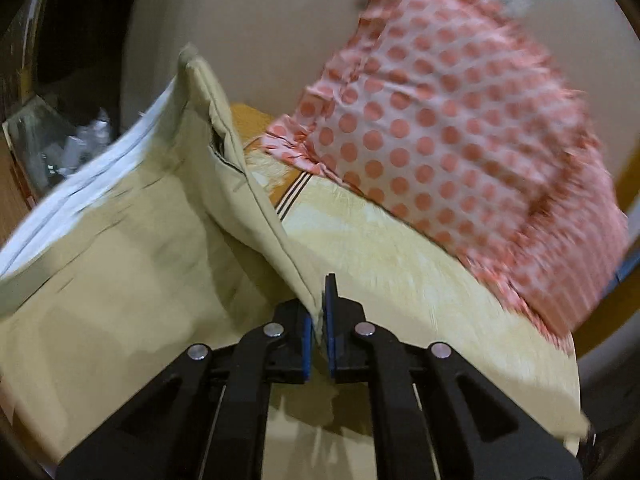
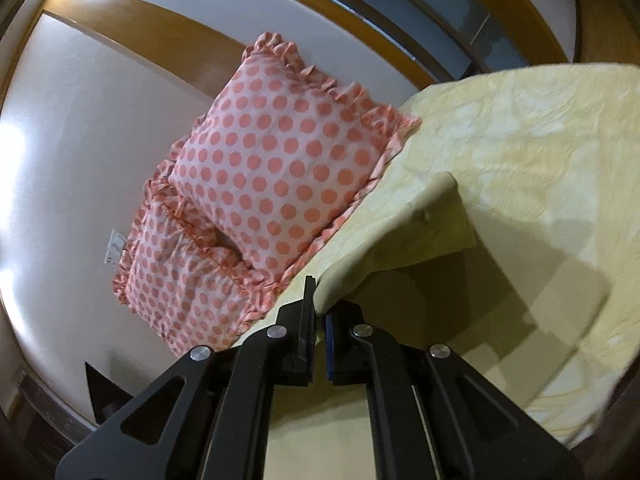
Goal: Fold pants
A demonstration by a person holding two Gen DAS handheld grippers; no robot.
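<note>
The pants [image 1: 120, 272] are pale khaki with a white inner waistband lining showing at the upper left. They are lifted off the bed. My left gripper [image 1: 319, 320] is shut on a seam edge of the pants, which rises up and away from the jaws. In the right wrist view the pants [image 2: 400, 236] hang as a folded flap above the bed. My right gripper [image 2: 318, 320] is shut on a fold of the pants, with cloth draped over the right finger.
A pale yellow quilted bedspread [image 1: 400, 280] covers the bed; it also shows in the right wrist view [image 2: 540, 140]. Pink polka-dot ruffled pillows [image 1: 440, 132] lie at the bed's head against a white wall, and show in the right wrist view [image 2: 272, 168]. A wooden headboard frame [image 2: 160, 36] runs behind.
</note>
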